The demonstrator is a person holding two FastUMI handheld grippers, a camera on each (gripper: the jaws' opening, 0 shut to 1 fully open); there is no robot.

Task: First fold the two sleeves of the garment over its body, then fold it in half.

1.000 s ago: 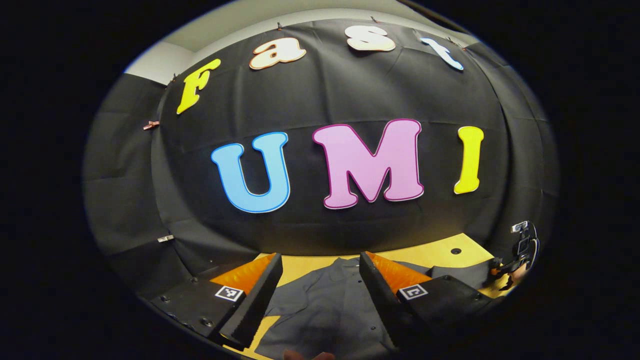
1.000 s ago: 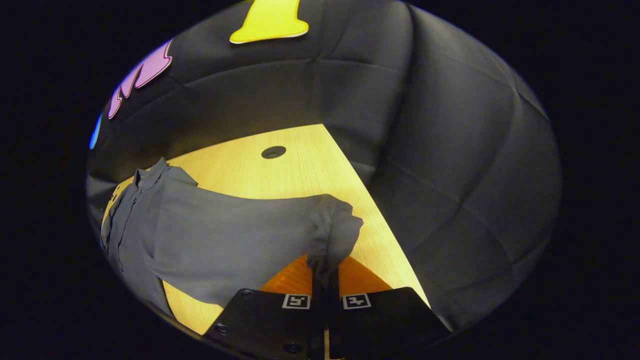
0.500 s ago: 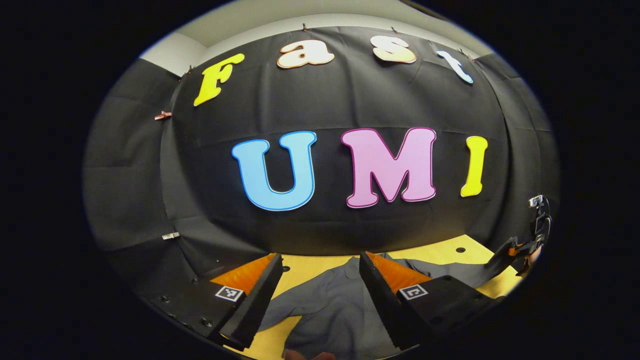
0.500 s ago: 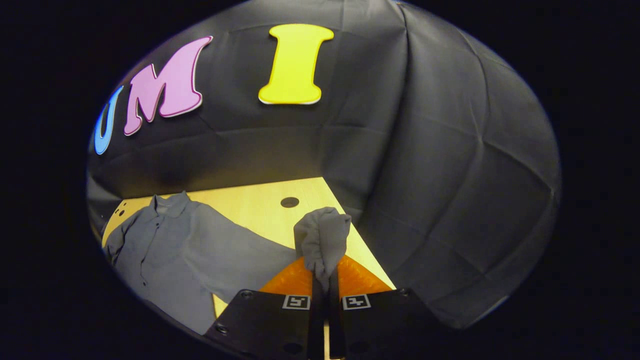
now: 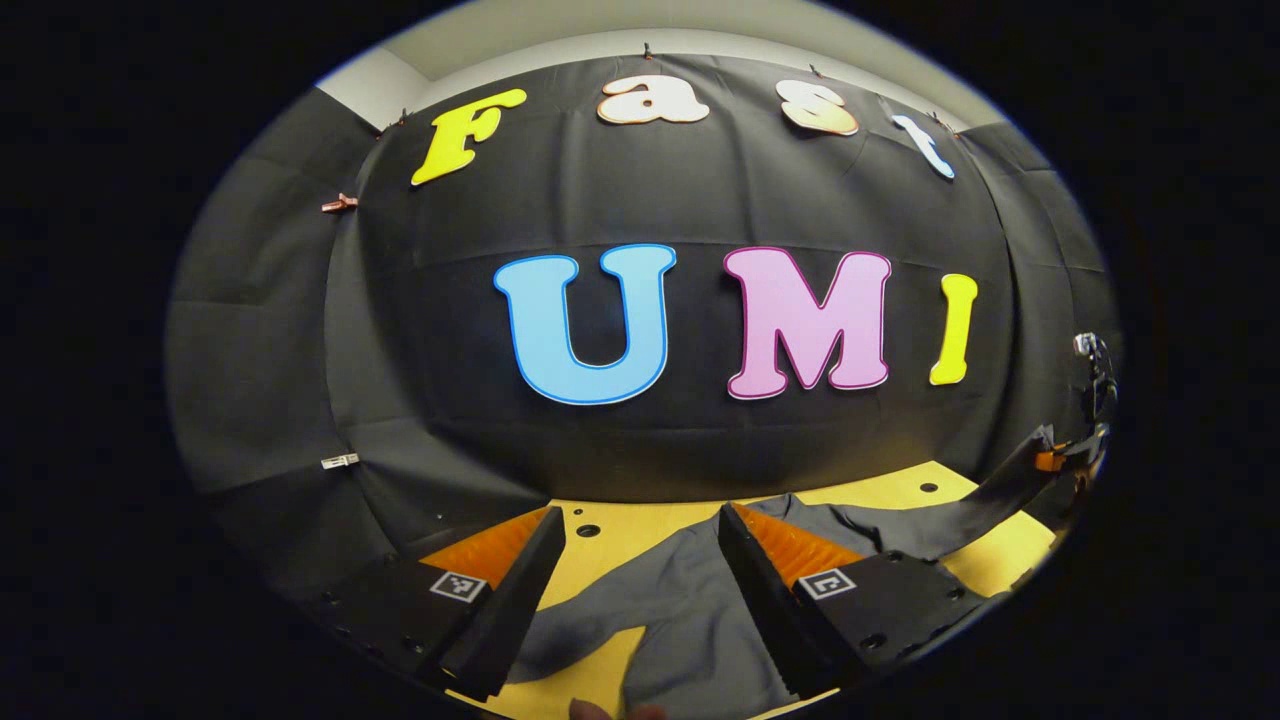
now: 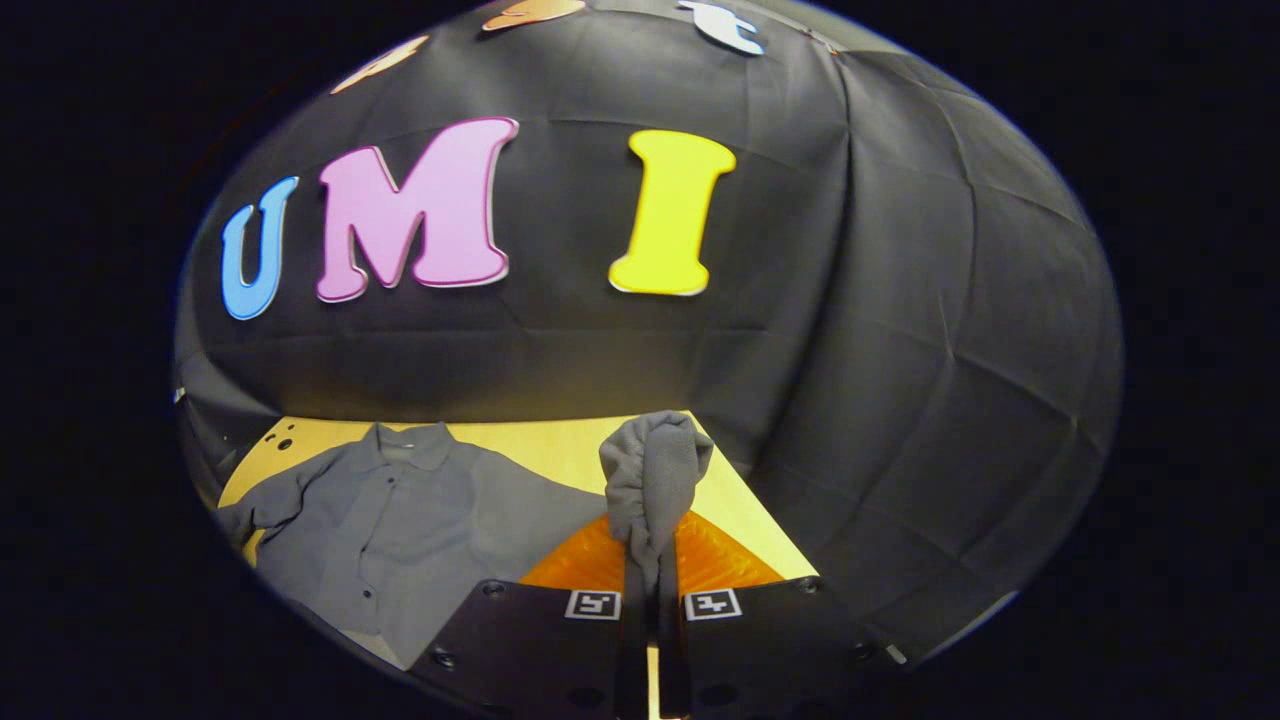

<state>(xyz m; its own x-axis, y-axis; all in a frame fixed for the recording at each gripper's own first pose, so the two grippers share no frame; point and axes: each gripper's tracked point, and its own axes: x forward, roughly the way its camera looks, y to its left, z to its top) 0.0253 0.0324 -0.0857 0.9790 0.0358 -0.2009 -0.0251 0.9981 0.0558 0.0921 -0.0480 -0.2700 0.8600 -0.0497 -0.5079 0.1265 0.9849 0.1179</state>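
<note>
A grey button-up shirt (image 6: 400, 520) lies flat on the yellow table (image 6: 540, 450), collar (image 6: 405, 445) toward the booth wall. In the right gripper view my right gripper (image 6: 650, 565) is shut on the bunched cuff of the right sleeve (image 6: 652, 470), held up above the table's right corner. The left sleeve (image 6: 265, 510) lies out to the side. In the left gripper view my left gripper (image 5: 640, 515) hovers open over the shirt (image 5: 690, 600), touching nothing. Far off at the right, the other gripper (image 5: 1075, 455) holds the sleeve (image 5: 960, 515) stretched up off the table.
The black cloth wall stands close behind the table and wraps round its right side. Small round holes (image 5: 588, 530) (image 5: 929, 488) dot the tabletop near the back edge. Bare table (image 5: 590, 680) shows under the left sleeve. A fingertip (image 5: 600, 711) shows at the bottom edge.
The right gripper has risen with the cuff and swung left toward the shirt's body, pulling the sleeve taut. The left gripper, still open, has shifted left over the shirt.
</note>
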